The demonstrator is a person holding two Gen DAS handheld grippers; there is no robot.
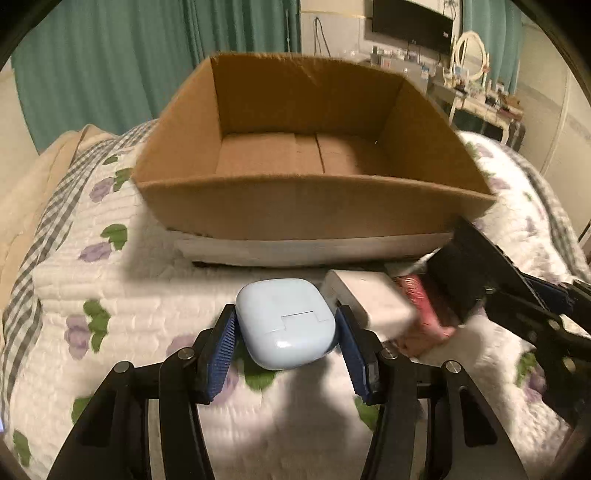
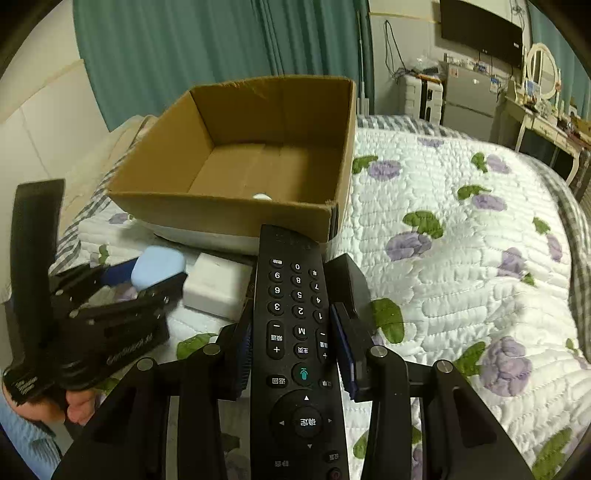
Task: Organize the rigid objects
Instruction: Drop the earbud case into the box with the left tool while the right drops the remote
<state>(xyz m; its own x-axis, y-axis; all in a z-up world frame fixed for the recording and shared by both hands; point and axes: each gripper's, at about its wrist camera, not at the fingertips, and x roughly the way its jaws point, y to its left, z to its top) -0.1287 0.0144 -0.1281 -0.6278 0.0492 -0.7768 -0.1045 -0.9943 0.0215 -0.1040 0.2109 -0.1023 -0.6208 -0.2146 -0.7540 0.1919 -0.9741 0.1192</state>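
My left gripper (image 1: 285,330) is shut on a pale blue earbud case (image 1: 285,325), which rests on the quilt; it also shows in the right wrist view (image 2: 157,266). My right gripper (image 2: 291,347) is shut on a black remote control (image 2: 295,350), held above the bed in front of the open cardboard box (image 2: 236,218). The box (image 1: 295,206) stands just beyond both grippers. A small white item (image 2: 261,196) lies inside it near the front wall. A white rectangular box (image 1: 369,299) and a pink object (image 1: 424,306) lie to the right of the blue case.
The floral quilt (image 2: 461,240) covers the bed, with wide room to the right of the box. Teal curtains (image 1: 110,66) hang behind. A dressing table with an oval mirror (image 2: 541,70) and a wall TV (image 2: 480,29) stand far right.
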